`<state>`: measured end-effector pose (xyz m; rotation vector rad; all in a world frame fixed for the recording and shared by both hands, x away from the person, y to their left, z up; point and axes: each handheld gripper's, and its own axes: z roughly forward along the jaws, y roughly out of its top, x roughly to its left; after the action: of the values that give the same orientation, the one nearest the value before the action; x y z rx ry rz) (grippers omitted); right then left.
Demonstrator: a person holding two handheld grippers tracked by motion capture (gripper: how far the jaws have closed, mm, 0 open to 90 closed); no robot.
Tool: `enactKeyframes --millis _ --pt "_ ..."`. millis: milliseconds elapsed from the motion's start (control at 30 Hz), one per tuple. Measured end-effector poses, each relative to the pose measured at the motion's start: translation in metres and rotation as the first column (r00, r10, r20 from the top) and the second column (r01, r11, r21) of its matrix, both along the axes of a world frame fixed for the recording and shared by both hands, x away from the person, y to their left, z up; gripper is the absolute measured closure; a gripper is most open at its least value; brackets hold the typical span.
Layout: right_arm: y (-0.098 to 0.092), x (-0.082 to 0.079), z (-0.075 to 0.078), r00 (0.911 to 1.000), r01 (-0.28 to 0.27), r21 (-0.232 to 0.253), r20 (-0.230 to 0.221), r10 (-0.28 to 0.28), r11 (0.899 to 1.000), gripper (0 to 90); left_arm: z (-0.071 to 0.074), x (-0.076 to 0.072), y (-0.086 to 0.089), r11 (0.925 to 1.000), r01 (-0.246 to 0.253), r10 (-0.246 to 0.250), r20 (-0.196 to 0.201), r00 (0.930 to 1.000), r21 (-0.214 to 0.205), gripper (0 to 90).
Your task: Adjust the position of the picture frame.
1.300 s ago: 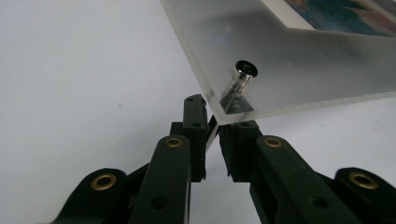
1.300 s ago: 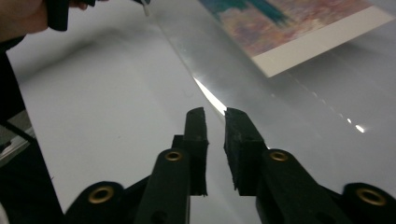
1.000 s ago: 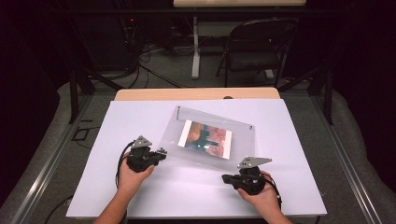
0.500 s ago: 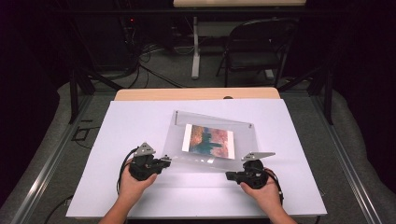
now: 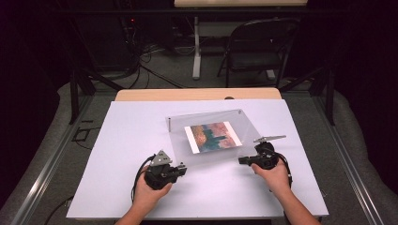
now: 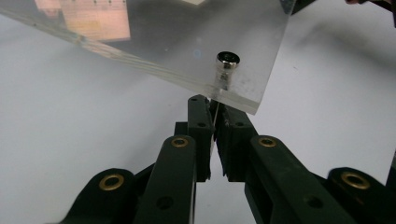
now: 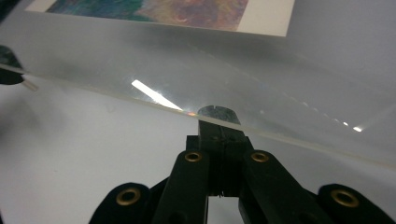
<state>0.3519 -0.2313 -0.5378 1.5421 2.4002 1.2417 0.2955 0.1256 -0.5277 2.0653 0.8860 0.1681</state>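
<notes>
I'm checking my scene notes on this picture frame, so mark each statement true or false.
1. A colourful print sits within the clear panel. True.
2. The right gripper has its jaws wide open. False: they are closed at the panel's near edge.
3. A metal bolt sits in the panel corner by the left gripper. True.
4. A chair stands on the table. False: it stands on the floor beyond the table.
</notes>
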Motion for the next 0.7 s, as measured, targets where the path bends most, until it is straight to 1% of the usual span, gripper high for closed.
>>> enactKeyframes --millis 67,100,133,200,233,267,400,467,533,567,600,667,700 --pt "-0.004 0.006 0.0 1.0 0.007 -0.007 -0.001 -0.007 1.0 90.0 0.0 -0.003 -0.007 0.9998 0.012 -0.012 -0.006 0.9999 -0.013 84.4" --pt "-0.007 0.009 0.001 0.9999 0.012 -0.013 -0.009 -0.012 1.0 90.0 0.0 -0.004 -0.01 0.9998 0.02 -0.02 -0.005 0.9998 -0.009 84.4" --pt "-0.008 0.012 0.002 0.9998 0.017 -0.013 -0.009 -0.017 1.0 90.0 -0.001 -0.006 -0.013 0.9995 0.029 -0.029 -0.006 0.9996 -0.014 84.5" --pt "-0.011 0.016 0.003 0.9996 0.027 -0.029 -0.004 -0.027 0.999 90.0 -0.001 -0.01 -0.02 0.999 0.037 -0.037 -0.007 0.9993 -0.023 84.6" --pt "-0.011 0.018 0.003 0.9994 0.034 -0.037 -0.006 -0.034 0.999 90.0 -0.001 -0.01 -0.02 0.999 0.037 -0.037 -0.007 0.9993 -0.023 84.6" --pt "-0.012 0.02 0.003 0.9993 0.037 -0.041 -0.008 -0.038 0.998 90.0 -0.002 -0.013 -0.024 0.9984 0.052 -0.053 -0.011 0.9986 -0.023 84.7" --pt "-0.014 0.024 0.001 0.9985 0.054 -0.037 -0.005 -0.055 0.998 90.0 -0.003 -0.017 -0.031 0.9973 0.07 -0.071 -0.016 0.9974 -0.02 84.7" --pt "-0.015 0.025 -0.001 0.9982 0.058 -0.042 -0.013 -0.059 0.997 90.0 -0.004 -0.017 -0.032 0.997 0.074 -0.075 -0.021 0.997 -0.021 84.5" --pt "-0.017 0.025 -0.002 0.9978 0.065 -0.044 -0.008 -0.065 0.997 90.0 -0.005 -0.015 -0.035 0.9966 0.076 -0.077 -0.033 0.9964 -0.029 84.2" --pt "-0.017 0.025 -0.002 0.9978 0.065 -0.044 -0.008 -0.065 0.997 90.0 -0.005 -0.015 -0.035 0.9966 0.076 -0.077 -0.033 0.9964 -0.029 84.0" --pt "-0.02 0.023 0.0 0.9977 0.068 -0.04 -0.006 -0.068 0.997 90.0 -0.006 -0.014 -0.035 0.9962 0.08 -0.082 -0.04 0.9959 -0.035 83.8" --pt "-0.025 0.017 0.003 0.9971 0.076 -0.035 0.001 -0.076 0.997 90.0 -0.007 -0.014 -0.036 0.9962 0.079 -0.081 -0.036 0.9961 -0.036 83.8" --pt "-0.027 0.014 0.005 0.9971 0.076 -0.034 0.01 -0.076 0.997 90.0 -0.007 -0.014 -0.037 0.996 0.085 -0.086 -0.034 0.9957 -0.027 83.7"
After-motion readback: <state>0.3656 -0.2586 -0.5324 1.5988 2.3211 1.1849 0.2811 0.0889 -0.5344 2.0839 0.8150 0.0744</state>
